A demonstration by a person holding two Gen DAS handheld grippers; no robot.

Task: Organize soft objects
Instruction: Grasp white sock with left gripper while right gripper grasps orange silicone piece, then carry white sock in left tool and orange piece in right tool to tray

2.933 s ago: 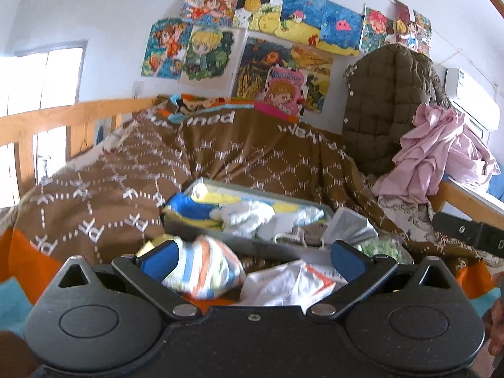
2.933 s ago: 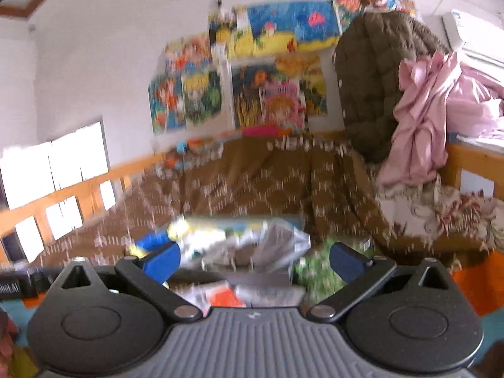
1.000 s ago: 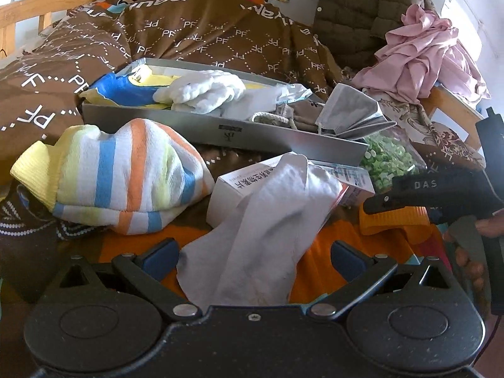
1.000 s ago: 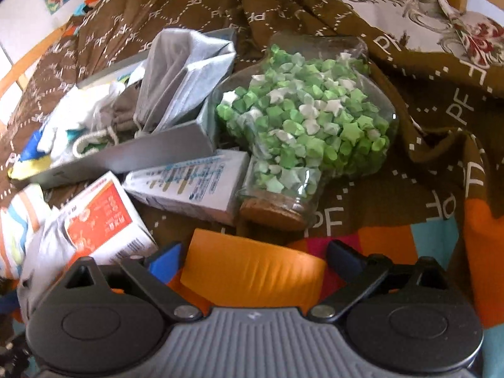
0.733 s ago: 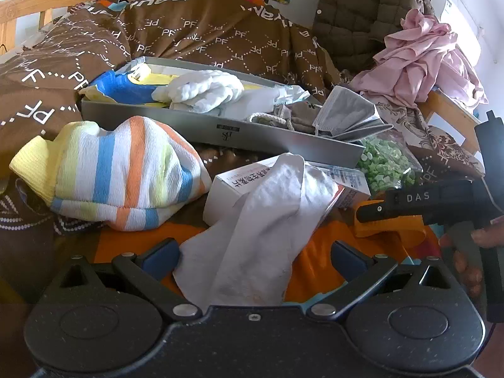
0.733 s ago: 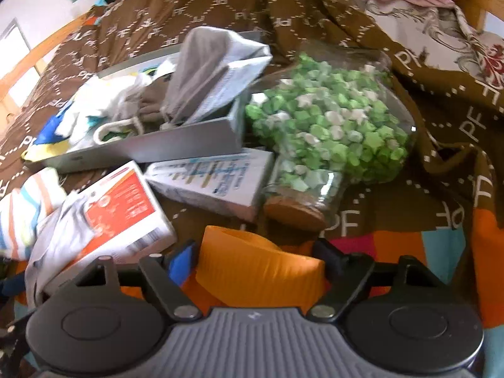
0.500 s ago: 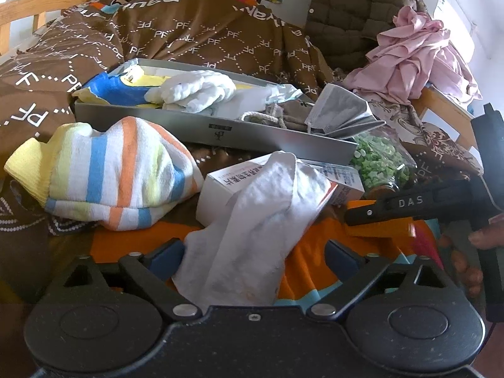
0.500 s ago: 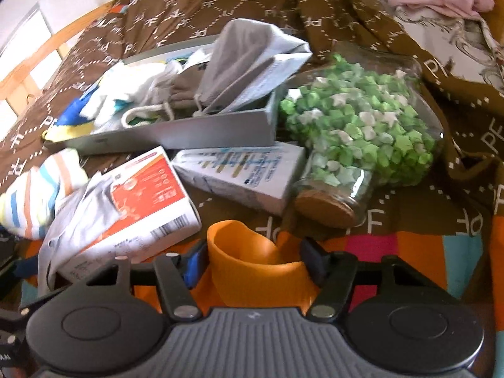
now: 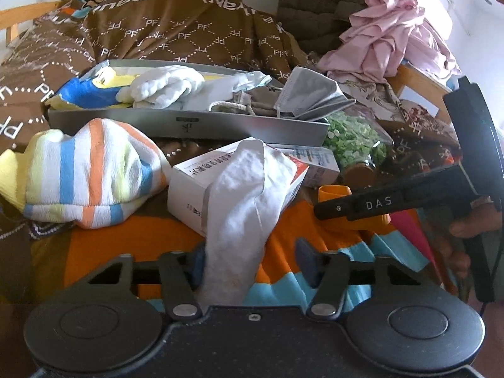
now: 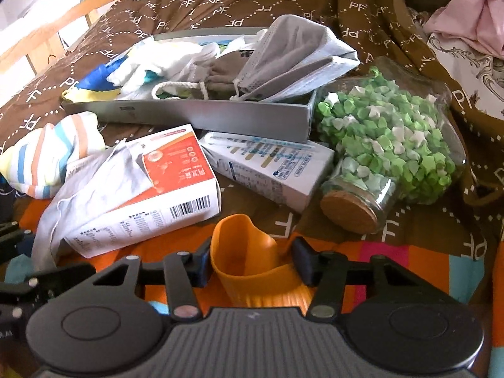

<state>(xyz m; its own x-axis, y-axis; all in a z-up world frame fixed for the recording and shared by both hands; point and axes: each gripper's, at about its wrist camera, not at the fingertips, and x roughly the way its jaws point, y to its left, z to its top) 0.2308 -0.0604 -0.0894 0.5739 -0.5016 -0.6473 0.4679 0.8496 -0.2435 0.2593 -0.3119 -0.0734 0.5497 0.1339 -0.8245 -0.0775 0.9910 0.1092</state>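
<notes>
Bedding fills both views: a brown blanket (image 9: 176, 34) printed with white letters, over an orange and blue cover (image 9: 94, 245). Left gripper (image 9: 252, 263), low centre of the left wrist view, has just been closing; a white cloth (image 9: 242, 208) lies between its jaws, touching the left pad, while the right pad stands clear with bare cover showing in the gap, so no grip yet. That cloth runs up the frame and drapes over a white and red box (image 9: 192, 186) at centre. Left of the box sits a rolled striped towel (image 9: 85, 170). Behind both, across the upper middle, a long grey tray (image 9: 189, 126) holds white gloves (image 9: 167, 85), a blue and yellow cloth (image 9: 85, 94) and a grey face mask (image 9: 312, 94) hanging over its right end. Right gripper (image 10: 252, 263), low centre of the right wrist view, has likewise just been closing and now pinches an orange rubber band (image 10: 245, 252), which buckles up into a loop between the pads. Same band shows at right centre of the left wrist view, partly behind the right gripper's black finger, with a hand (image 9: 472, 220) on the handle. Glass jar (image 10: 390, 145) of green and white paper stars lies on its side at right, cork toward the camera, just beside a white and blue box (image 10: 271, 170).
</notes>
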